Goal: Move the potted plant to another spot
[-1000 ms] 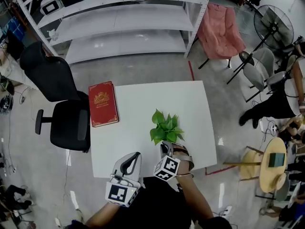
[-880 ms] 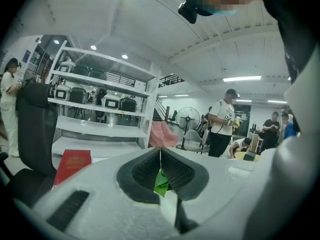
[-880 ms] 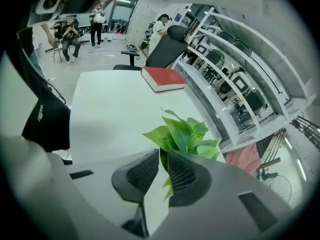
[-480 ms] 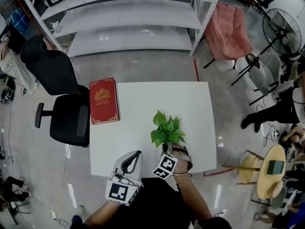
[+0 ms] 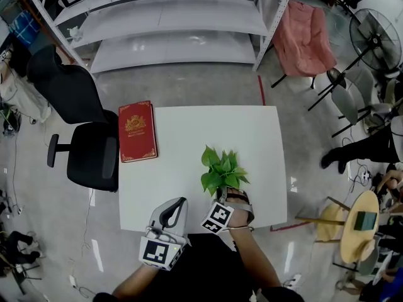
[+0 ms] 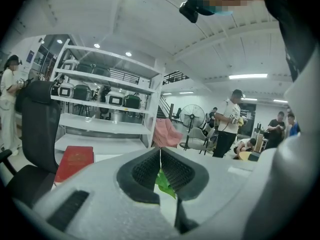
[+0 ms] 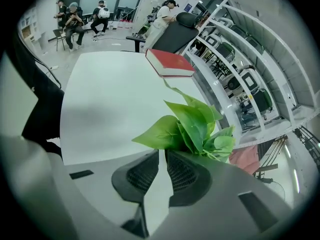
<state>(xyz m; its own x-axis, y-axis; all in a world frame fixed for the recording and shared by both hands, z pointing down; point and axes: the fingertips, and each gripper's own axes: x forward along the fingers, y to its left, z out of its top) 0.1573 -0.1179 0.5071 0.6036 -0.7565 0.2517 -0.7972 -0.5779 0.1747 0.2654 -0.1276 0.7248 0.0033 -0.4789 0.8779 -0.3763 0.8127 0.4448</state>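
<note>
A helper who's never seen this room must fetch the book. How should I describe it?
Find the white square table in front of the metal shelving. The book lies flat at its far-left corner, beside the black office chair. It is dark red with a gold emblem, unlike the leafy green potted plant.

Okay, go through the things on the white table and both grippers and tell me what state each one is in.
potted plant: upright, leaves spread, near the front edge of the table.
red book: closed, lying flat at the table's left edge.
left gripper: shut, nothing between its jaws.
right gripper: jaws almost together, apparently pinched on the potted plant's base.
</note>
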